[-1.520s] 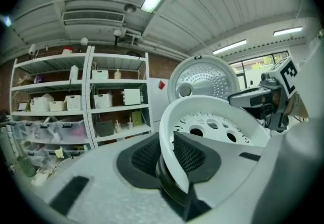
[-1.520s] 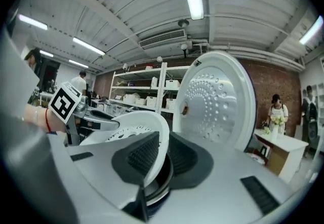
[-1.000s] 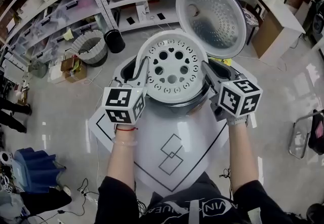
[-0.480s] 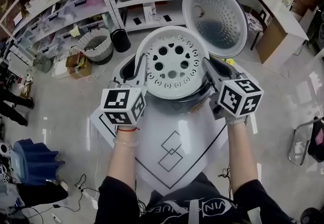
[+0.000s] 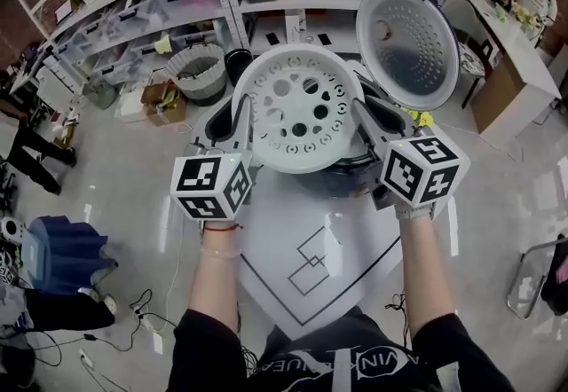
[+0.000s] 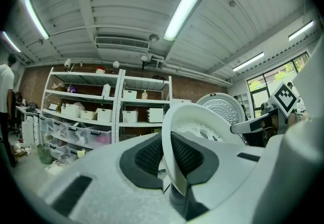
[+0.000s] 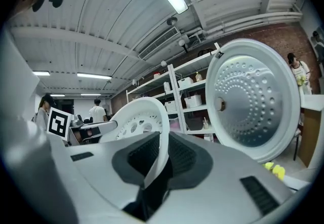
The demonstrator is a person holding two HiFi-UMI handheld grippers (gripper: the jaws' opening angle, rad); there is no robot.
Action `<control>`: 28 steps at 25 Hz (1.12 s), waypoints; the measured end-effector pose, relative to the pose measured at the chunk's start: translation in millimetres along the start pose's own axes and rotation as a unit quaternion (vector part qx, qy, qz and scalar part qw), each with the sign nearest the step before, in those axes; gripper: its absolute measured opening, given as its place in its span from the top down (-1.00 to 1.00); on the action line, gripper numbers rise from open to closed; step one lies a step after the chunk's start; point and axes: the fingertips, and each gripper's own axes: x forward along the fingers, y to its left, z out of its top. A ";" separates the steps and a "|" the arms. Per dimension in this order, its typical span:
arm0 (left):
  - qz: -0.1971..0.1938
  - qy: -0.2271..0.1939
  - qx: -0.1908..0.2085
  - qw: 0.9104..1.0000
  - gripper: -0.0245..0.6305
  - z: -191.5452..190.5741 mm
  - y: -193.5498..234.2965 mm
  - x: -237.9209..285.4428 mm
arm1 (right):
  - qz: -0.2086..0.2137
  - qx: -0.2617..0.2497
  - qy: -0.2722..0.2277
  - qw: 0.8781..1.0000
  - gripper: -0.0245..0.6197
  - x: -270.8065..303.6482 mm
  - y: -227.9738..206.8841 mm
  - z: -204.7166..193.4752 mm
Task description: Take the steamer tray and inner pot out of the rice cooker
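White plastic tray rim sits between my left gripper's (image 5: 241,112) closing jaws, pads already on it; my right gripper (image 5: 362,115) pinches the opposite rim. I hold the steamer tray (image 5: 306,144) over the rice cooker (image 5: 355,177), whose open lid (image 5: 410,43) stands beyond.

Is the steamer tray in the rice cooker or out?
Out: left gripper, jaws closing, and right gripper hold the tray by its rim above the cooker.

The right tongs (image 7: 154,161) pinch the rim of the steamer tray (image 7: 147,103).
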 end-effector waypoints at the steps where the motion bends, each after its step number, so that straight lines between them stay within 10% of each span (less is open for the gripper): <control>1: 0.008 0.000 0.000 1.000 0.78 -0.3 6.4 -6.2 | 0.007 -0.002 0.001 1.000 0.77 3.3 7.6 -0.7; 28: 0.183 0.066 -0.044 0.980 0.79 -72.2 141.5 -173.5 | 0.134 -0.020 0.117 0.984 0.77 60.8 187.4 -102.8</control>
